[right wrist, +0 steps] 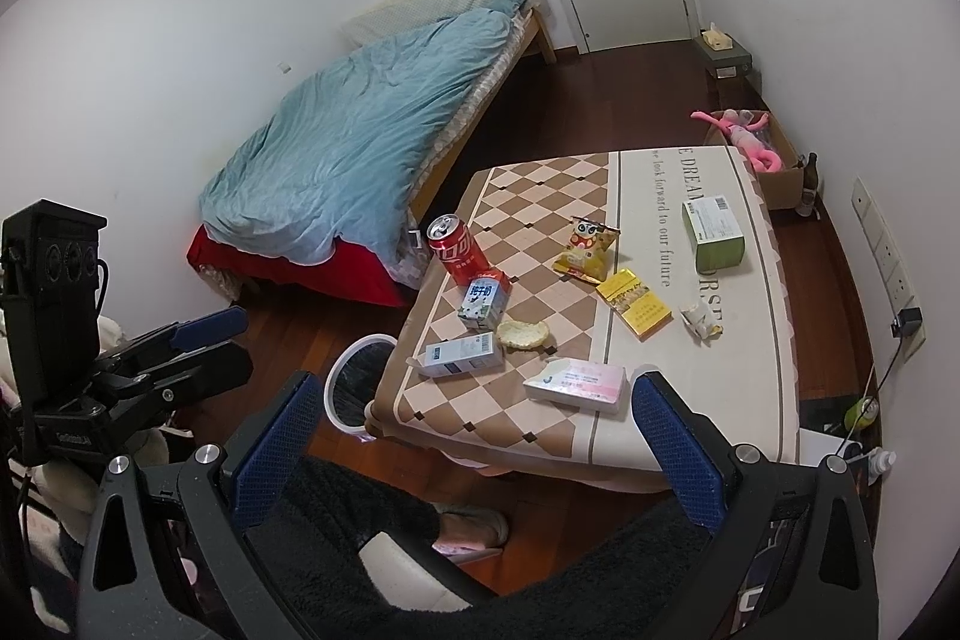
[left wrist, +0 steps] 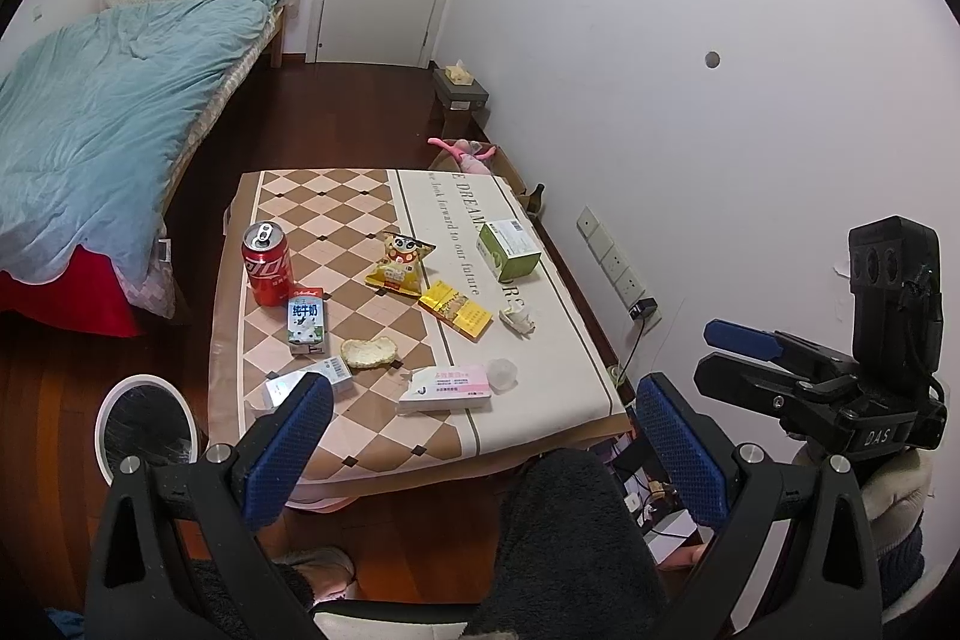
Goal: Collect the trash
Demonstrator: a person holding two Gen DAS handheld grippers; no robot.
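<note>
Hiding behind left fingers (left wrist: 288, 436) — box (left wrist: 312, 382), half-seen.

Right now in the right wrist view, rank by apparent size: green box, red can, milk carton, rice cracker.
Largest to smallest:
1. green box
2. red can
3. milk carton
4. rice cracker
Box and can look close in size; the carton sits nearer the camera, so true sizes are unsure.

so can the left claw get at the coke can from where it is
Probably yes. The left claw is open and empty, held back from the table's near edge. The coke can stands upright near the left edge, with only the milk carton close beside it, so its top and left side look clear.
</note>
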